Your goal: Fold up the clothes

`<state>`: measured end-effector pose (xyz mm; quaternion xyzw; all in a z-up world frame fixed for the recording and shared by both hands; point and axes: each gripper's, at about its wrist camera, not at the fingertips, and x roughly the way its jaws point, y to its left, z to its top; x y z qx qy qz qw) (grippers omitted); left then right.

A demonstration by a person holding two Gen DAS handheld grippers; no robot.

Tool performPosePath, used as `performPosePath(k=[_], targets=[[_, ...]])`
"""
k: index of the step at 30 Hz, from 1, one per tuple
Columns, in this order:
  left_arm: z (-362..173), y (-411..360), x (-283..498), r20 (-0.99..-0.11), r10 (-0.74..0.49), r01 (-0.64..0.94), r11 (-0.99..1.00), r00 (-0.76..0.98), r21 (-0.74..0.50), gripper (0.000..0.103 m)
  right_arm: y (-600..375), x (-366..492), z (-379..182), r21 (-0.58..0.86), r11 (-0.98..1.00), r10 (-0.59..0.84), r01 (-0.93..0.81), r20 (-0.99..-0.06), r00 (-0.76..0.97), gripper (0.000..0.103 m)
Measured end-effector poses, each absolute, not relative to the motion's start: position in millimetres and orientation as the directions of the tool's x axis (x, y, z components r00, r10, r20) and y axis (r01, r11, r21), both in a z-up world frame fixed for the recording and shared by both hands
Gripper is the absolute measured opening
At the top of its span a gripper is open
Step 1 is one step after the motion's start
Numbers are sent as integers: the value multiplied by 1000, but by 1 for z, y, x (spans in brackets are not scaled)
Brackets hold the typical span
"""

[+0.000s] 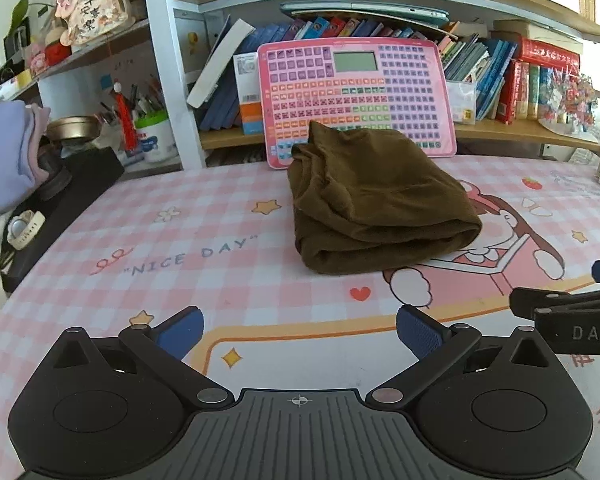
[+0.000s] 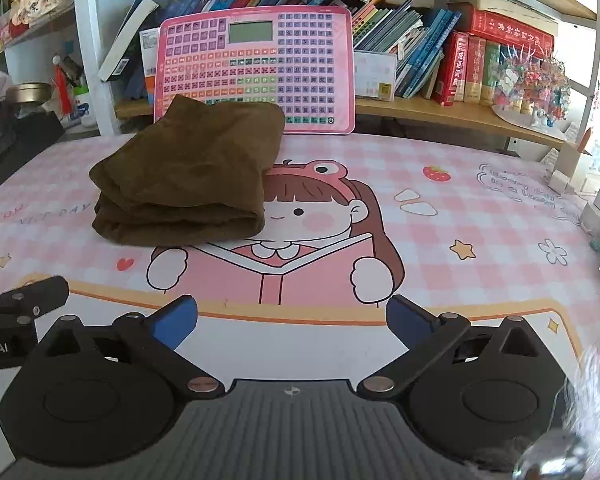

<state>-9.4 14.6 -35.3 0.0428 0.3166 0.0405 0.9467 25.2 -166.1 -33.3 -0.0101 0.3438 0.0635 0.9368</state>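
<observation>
A brown garment (image 1: 374, 200) lies folded into a thick bundle on the pink checked desk mat (image 1: 180, 240), its rolled edge facing me. The right wrist view shows the same garment (image 2: 188, 184) at upper left of the mat (image 2: 460, 220). My left gripper (image 1: 300, 330) hovers open over the mat's near part, well short of the garment, nothing between its blue pads. My right gripper (image 2: 292, 318) is also open and empty, nearer than the garment and to its right. Each gripper's body shows at the edge of the other's view.
A pink keyboard toy (image 1: 356, 96) leans against the bookshelf (image 1: 500, 132) just behind the garment. At the left are a black box with a watch (image 1: 22, 230), a pen cup (image 1: 154, 136) and a lilac cloth (image 1: 4, 156). Small ornaments (image 2: 532, 92) stand at right.
</observation>
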Motion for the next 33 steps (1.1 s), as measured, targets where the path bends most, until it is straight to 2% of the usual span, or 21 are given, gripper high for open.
performPosePath(k=[33], targets=[[-46,28,11,-622,32,-16,999,782,31,103,-154,35,-35,3,997,65,-83,-657,751,103]])
